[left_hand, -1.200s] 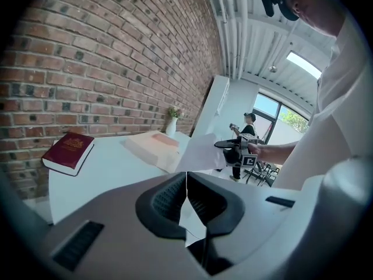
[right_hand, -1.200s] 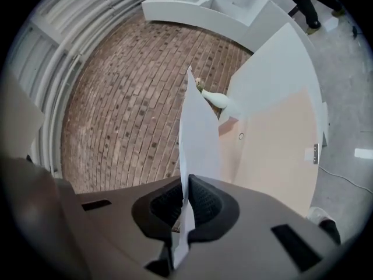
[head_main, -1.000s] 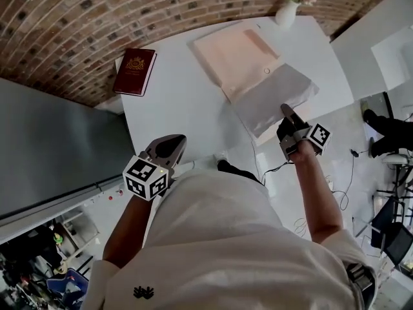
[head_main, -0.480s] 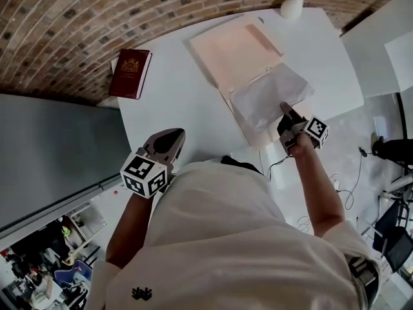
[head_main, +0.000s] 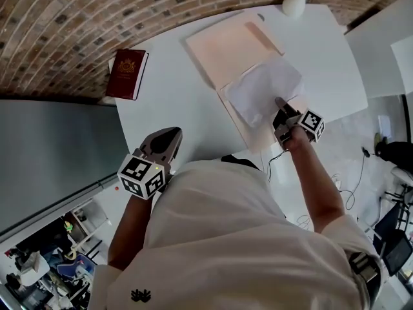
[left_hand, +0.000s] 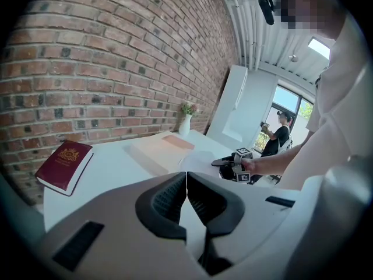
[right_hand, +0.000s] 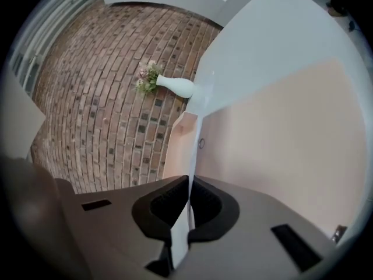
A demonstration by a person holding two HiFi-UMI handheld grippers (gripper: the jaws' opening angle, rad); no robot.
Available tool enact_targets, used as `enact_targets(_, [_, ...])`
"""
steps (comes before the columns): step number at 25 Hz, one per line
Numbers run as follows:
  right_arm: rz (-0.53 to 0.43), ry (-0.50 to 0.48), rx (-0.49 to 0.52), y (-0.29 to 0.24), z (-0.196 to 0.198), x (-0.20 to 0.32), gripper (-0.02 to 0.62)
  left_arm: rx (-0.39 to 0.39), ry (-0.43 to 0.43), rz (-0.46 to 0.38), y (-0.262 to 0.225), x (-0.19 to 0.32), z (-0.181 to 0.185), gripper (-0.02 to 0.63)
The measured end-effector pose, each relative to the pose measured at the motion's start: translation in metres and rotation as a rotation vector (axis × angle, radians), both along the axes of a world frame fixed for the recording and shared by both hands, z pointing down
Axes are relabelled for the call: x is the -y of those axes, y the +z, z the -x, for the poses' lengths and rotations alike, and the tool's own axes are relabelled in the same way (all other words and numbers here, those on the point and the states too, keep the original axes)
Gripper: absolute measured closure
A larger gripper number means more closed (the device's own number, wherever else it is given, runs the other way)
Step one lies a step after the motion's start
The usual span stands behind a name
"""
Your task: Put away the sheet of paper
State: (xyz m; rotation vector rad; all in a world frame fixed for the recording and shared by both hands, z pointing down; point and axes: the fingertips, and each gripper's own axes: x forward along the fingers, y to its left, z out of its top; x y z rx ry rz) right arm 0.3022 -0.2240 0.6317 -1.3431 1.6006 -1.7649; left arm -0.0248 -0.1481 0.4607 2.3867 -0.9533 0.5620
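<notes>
While right gripper (head_main: 280, 104) pinches sheet of paper (head_main: 261, 90), sheet shifted off table (head_main: 168, 95) right edge onto folder (head_main: 226, 47); stowing near; left gripper (head_main: 166, 142) jaws together, empty.

Tally, one paragraph. White table (head_main: 174, 102): 1. On it: open peach folder (head_main: 226, 44), 1; sheet of paper (head_main: 261, 89), 1; dark red booklet with a gold crest (head_main: 127, 73), 1; white vase of flowers (head_main: 295, 2), 1. Grippers: 2, the left gripper (head_main: 171, 136) and the right gripper (head_main: 279, 103), each carrying 1 marker cube (head_main: 142, 176). Person by the far window (left_hand: 282, 134): 1.
</notes>
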Motion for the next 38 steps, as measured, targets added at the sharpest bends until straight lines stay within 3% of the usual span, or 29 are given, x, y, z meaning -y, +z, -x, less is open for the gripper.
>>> enact_targets(14, [0.019,0.014,0.015,0.010,0.021,0.045,0.568,0.038,-0.061,0.018,0.005,-0.002,0.003,0.581])
enact_targets(38, [0.030,0.053,0.040,0.028,0.066,0.127,0.568,0.080,-0.195,0.025,0.008,-0.009,0.038,0.581])
